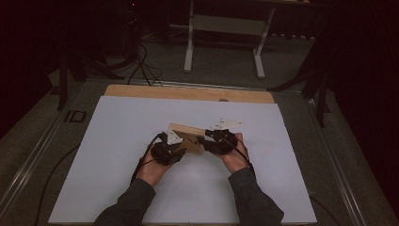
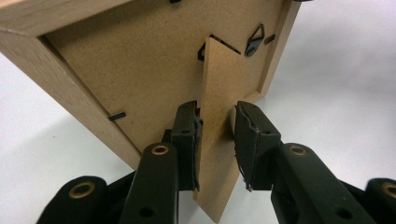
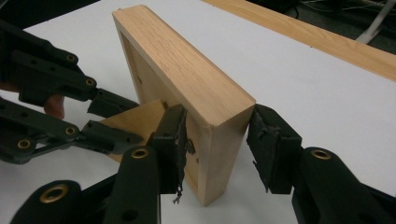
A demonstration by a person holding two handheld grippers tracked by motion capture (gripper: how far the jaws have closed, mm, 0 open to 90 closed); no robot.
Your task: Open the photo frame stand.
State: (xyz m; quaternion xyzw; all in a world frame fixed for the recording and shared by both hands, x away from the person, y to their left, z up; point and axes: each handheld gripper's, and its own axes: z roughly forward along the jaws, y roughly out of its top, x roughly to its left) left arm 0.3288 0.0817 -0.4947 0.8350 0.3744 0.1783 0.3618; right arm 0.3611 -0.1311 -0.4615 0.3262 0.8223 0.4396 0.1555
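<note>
Frame near table middle, upright, one edge clamped by right gripper; stand flap between left gripper jaws, one pad touching, not yet pinched: unfolding step, next needing firm pinch and outward swing.

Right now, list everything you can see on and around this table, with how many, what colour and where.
Picture frame: one, light wood, upright at mid-table, back showing.
Fold-out stand: one, brown fibreboard, on the frame's back.
Hanger hook: one, black, beside the stand's hinge.
White sheet: one, covering the tabletop.
Second table: one, white-legged, behind.
Left gripper: black, jaws around the stand, one pad apart.
Right gripper: black, astride the frame's corner edge.
</note>
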